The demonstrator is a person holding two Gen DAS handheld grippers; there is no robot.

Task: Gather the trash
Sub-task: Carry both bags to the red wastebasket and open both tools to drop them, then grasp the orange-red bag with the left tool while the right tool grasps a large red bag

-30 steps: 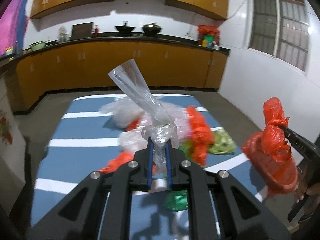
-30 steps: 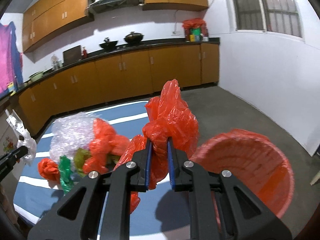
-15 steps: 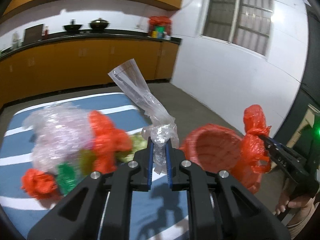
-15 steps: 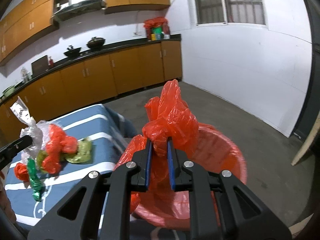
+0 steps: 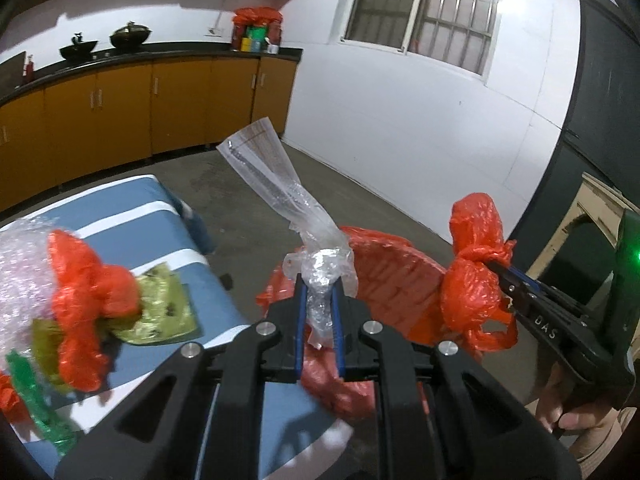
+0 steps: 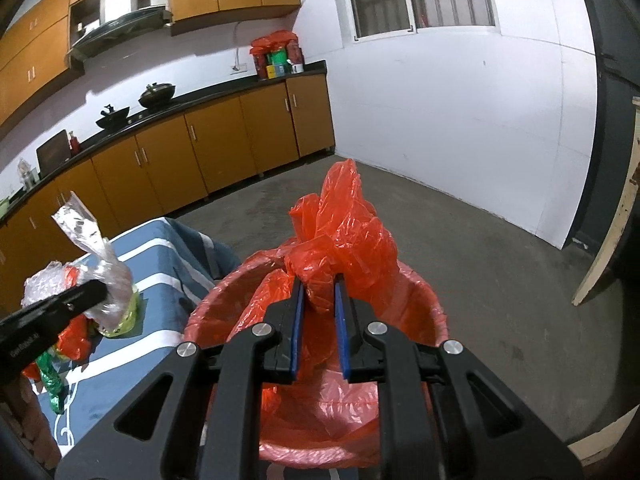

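Observation:
My left gripper (image 5: pixel 319 286) is shut on a crumpled clear plastic bag (image 5: pixel 280 188), whose long end sticks up and left. My right gripper (image 6: pixel 318 286) is shut on a crumpled red plastic bag (image 6: pixel 344 232) and holds it over the bin (image 6: pixel 424 300), a round bin lined with a red bag standing on the floor beside the table. In the left wrist view the bin (image 5: pixel 396 264) lies just beyond the clear bag, and the right gripper (image 5: pixel 502 274) with its red bag (image 5: pixel 472 280) hangs at the right. In the right wrist view the left gripper (image 6: pixel 102 292) shows at the left.
The blue, white-striped table (image 5: pixel 132 208) carries more trash: bubble wrap (image 5: pixel 20 272), a red bag (image 5: pixel 88 296), a yellow-green wrapper (image 5: pixel 160 312) and green foil (image 5: pixel 40 412). Orange cabinets (image 6: pixel 224 144) line the far wall. A hand (image 5: pixel 568 404) grips the right tool.
Both grippers have swung right, away from the table and toward the bin, each keeping its bag. The red bag now hangs over the bin's mouth; the table's trash has slid to the left.

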